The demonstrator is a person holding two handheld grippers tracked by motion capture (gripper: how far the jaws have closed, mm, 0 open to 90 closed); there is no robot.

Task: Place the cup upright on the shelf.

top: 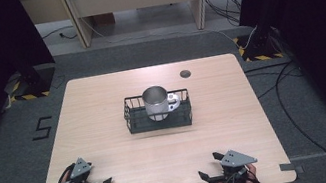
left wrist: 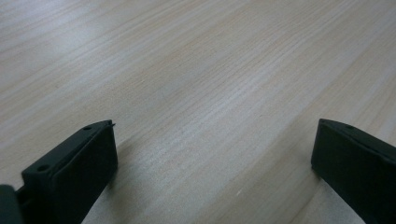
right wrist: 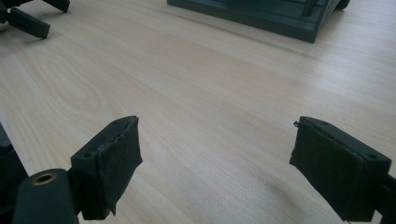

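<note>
A black wire basket (top: 136, 121) stands at the middle of the wooden table (top: 110, 151). Inside it a shiny metal mug (top: 156, 103) stands upright, with a small white item (top: 173, 101) beside it on the right. My left gripper (top: 107, 182) rests near the front left edge, held by a hand, jaws wide apart and empty (left wrist: 212, 154). My right gripper (top: 209, 170) rests near the front right edge, also open with nothing between its pads (right wrist: 217, 154). The basket's base (right wrist: 261, 16) shows at the top of the right gripper view, and the left gripper's fingertips (right wrist: 28, 23) at its top left.
A round grey cable grommet (top: 185, 73) sits in the table's far right part. Beyond the table are wooden furniture legs (top: 77, 20), floor cables (top: 296, 78) at the right, and black stands with hazard tape (top: 28, 87). A "5" (top: 42, 128) marks the floor at the left.
</note>
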